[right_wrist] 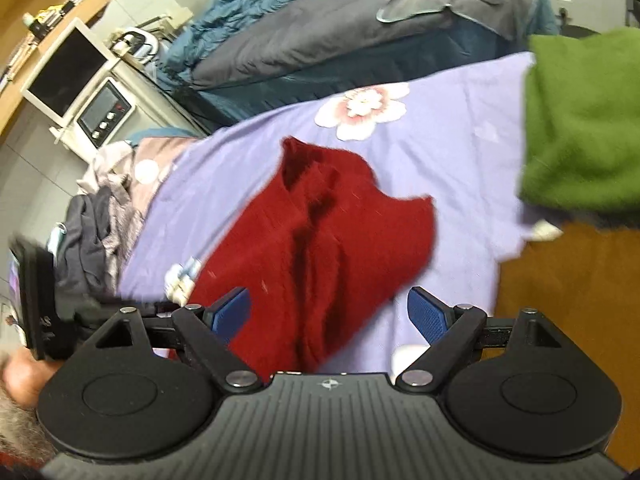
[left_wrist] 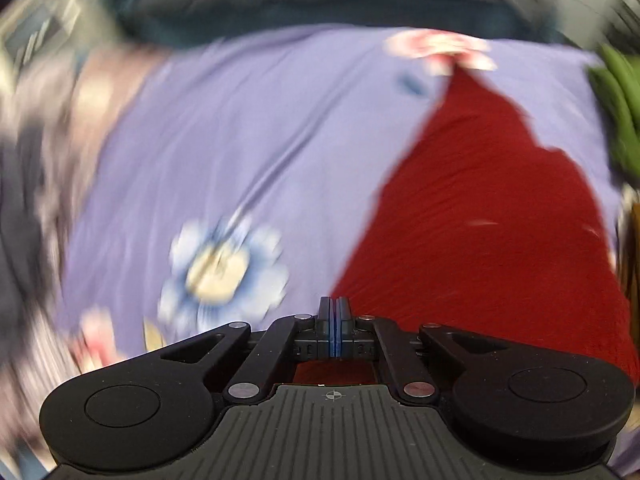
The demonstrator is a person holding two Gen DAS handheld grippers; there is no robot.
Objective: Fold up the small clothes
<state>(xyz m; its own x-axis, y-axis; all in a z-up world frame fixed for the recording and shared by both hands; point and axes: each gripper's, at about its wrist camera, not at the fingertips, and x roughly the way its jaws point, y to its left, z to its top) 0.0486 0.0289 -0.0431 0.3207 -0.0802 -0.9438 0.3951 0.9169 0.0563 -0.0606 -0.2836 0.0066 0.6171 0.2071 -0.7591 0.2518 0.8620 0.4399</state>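
Note:
A dark red knit garment (right_wrist: pixel 332 232) lies rumpled on a lilac flowered sheet (right_wrist: pixel 460 152). In the left wrist view, which is blurred, the red garment (left_wrist: pixel 492 216) fills the right side. My left gripper (left_wrist: pixel 334 310) is shut, its blue pads pressed together at the garment's near edge; red cloth shows beneath it, but whether cloth is between the pads I cannot tell. My right gripper (right_wrist: pixel 329 314) is open, its blue fingers on either side of the garment's near end. The left gripper's body (right_wrist: pixel 36 300) shows at the far left of the right wrist view.
A green fleece garment (right_wrist: pixel 580 120) lies at the right, partly over the sheet. A pile of grey and patterned clothes (right_wrist: pixel 96 220) sits at the left. A grey and blue duvet (right_wrist: pixel 340 28) lies behind. A white appliance (right_wrist: pixel 104 114) and shelves stand at the far left. Brown wood (right_wrist: pixel 568 304) shows at the right.

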